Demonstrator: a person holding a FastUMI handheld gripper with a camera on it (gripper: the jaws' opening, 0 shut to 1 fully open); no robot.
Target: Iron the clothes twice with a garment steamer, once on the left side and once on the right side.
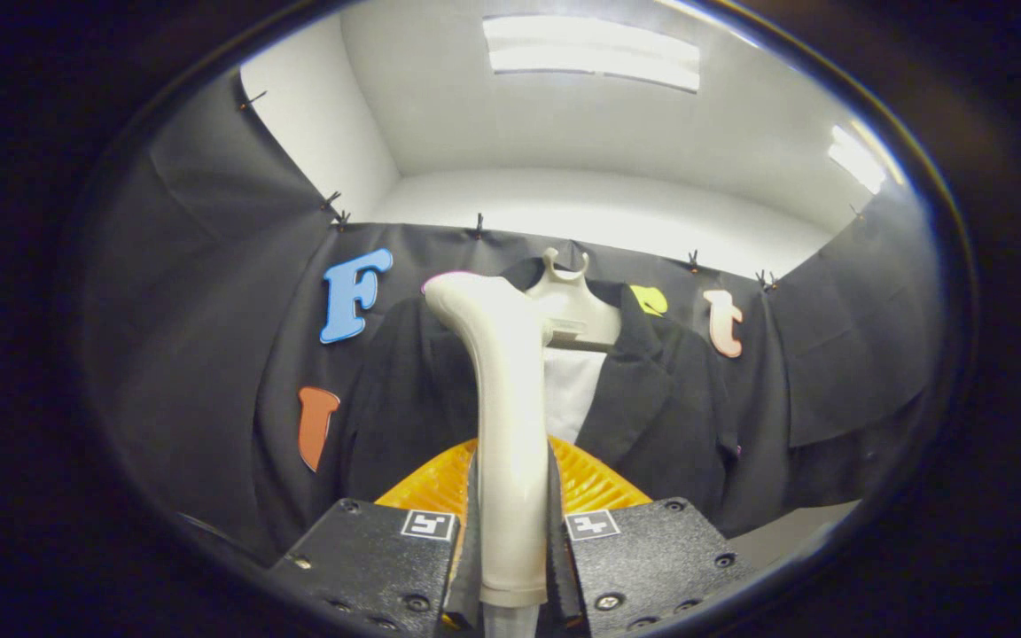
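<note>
My gripper is shut on the cream handle of the garment steamer, which stands upright between the fingers. Its head bends to the left at the top, level with the jacket's left shoulder. Beyond it hangs a dark jacket over a white shirt on a pale hanger. The steamer covers part of the jacket's left lapel. Whether the head touches the cloth I cannot tell.
An orange ribbed piece shows just behind the fingers, low in front of the jacket. Black cloth walls close in on the left, back and right. A pale floor strip lies to the lower right.
</note>
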